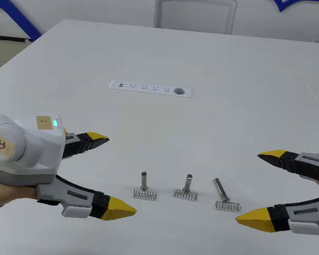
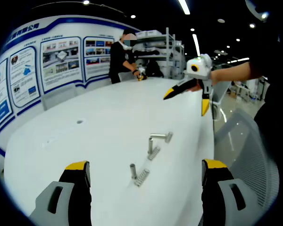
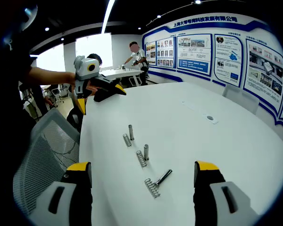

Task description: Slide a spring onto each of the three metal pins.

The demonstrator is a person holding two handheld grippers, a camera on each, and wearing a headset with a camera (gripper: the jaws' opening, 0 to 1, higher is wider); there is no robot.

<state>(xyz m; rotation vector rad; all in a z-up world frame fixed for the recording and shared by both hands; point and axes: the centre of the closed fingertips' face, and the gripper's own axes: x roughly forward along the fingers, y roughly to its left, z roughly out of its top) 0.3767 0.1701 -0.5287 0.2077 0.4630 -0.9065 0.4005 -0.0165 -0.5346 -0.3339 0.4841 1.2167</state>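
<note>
While both tools are held over the broad white surface [image 1: 244, 79], neither one grips or touches anything. The left tool [image 1: 120, 174], grey-bodied with black jaws and yellow tips, is released. Its jaws are spread far apart with bare surface between them. It sits nearer the person than the long white power strip [image 1: 150, 88] and off to that strip's left. The right tool [image 1: 248, 186], of the same make, also gapes wide and holds nothing. It too is nearer the person than the power strip, off to its right.

Between the two tools, on the person's side of the power strip and well apart from it, three short silver metal pins [image 3: 145, 151] run in a row. The left pin [image 1: 144, 180] and the middle pin [image 1: 189, 182] stand upright. The right pin [image 1: 220, 189] lies on its side, as the right gripper view shows.

Three small coiled wire springs [image 3: 141, 158] lie flat on the surface. One rests just beside the foot of each pin, on the side away from the power strip: the left spring [image 1: 145, 195], the middle spring [image 1: 185, 194] and the right spring [image 1: 227, 205].
</note>
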